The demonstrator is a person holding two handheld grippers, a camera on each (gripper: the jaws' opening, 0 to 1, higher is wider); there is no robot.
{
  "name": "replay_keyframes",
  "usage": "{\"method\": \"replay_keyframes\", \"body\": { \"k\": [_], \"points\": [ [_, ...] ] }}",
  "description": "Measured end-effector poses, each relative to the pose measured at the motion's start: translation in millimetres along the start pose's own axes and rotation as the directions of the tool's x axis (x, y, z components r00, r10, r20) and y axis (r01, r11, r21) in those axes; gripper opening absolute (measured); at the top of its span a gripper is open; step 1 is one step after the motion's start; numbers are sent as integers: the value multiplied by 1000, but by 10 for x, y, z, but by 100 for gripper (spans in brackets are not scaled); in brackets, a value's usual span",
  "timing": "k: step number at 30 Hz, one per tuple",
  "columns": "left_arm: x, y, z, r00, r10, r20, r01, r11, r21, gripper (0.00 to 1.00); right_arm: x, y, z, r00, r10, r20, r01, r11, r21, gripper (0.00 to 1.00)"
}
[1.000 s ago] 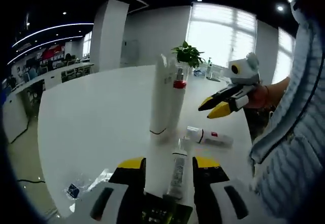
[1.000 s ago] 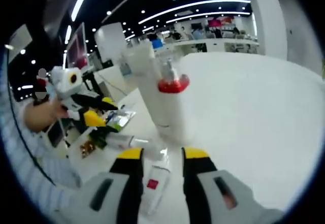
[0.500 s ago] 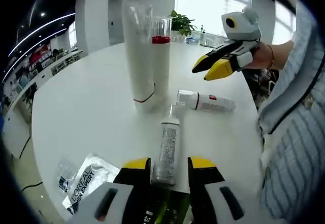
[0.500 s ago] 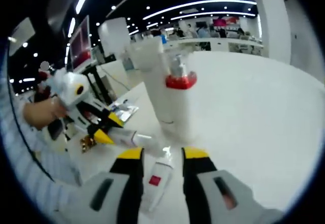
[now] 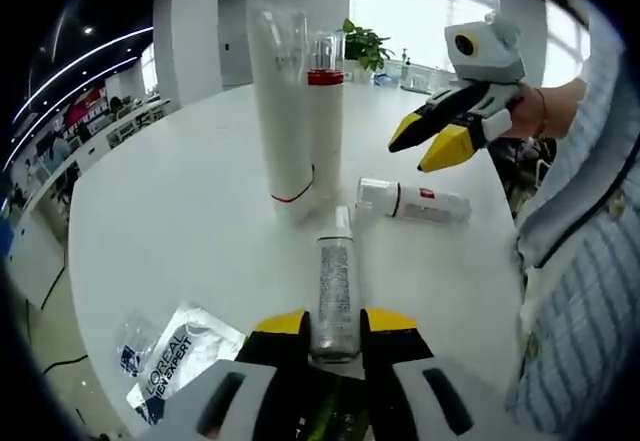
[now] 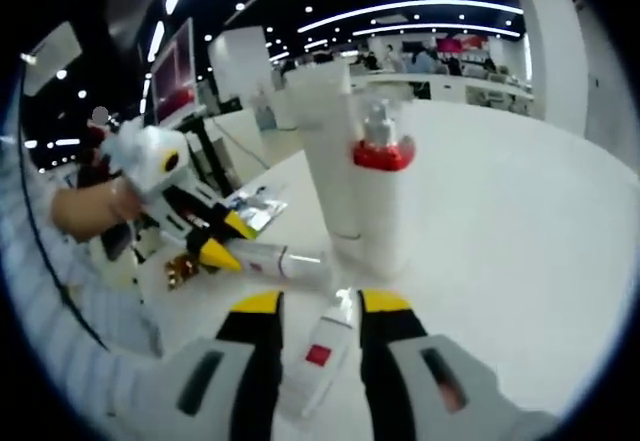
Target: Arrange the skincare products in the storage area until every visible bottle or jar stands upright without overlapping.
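Two white containers stand upright, touching, mid-table — a tall tube and a red-collared pump bottle. Two bottles lie flat: a clear one between the left gripper's parted jaws at 6 o'clock, and a red-labelled one between the right gripper's parted jaws. A printed sachet lies at 7 o'clock in the left gripper view.

Right gripper view. The right gripper has its yellow-tipped jaws spread on either side of a small white bottle with a red label, lying on the white table. Beyond stand a tall white tube and a red-collared pump bottle, upright and side by side; at left, the left gripper reaches a clear bottle lying flat.
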State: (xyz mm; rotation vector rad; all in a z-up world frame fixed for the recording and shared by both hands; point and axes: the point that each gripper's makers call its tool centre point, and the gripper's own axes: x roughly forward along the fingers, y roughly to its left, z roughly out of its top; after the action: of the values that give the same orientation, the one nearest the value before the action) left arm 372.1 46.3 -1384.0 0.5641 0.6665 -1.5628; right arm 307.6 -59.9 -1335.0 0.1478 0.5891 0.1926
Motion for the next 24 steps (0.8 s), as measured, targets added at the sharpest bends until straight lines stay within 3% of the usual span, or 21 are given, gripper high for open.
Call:
{"method": "replay_keyframes", "body": {
  "k": [6, 12, 16, 17, 23, 24],
  "points": [
    [-80, -83, 5, 999, -42, 3, 42, 999, 28, 19, 95, 117, -16, 997, 59, -41, -63, 993, -98, 27],
    [-151, -190, -67, 995, -92, -35, 94, 992, 84, 19, 264, 257, -100, 981, 125, -146, -162, 946, -279, 29],
    [-175, -215, -101, 992, -117, -44, 120, 988, 95, 19, 372, 378, -184, 960, 167, -227, -247, 887, -391, 29],
    [-189, -228, -122, 991, -123, -51, 128, 986, 108, 19, 433, 429, -231, 946, 176, -272, -286, 848, -446, 29],
    [-231, -264, -155, 988, -142, -56, 149, 981, 128, 19, 577, 499, -323, 914, 193, -358, -366, 774, -517, 26],
    [-235, -271, -159, 988, -147, -55, 153, 980, 127, 19, 589, 516, -368, 900, 195, -390, -391, 758, -522, 26]
  ]
}}
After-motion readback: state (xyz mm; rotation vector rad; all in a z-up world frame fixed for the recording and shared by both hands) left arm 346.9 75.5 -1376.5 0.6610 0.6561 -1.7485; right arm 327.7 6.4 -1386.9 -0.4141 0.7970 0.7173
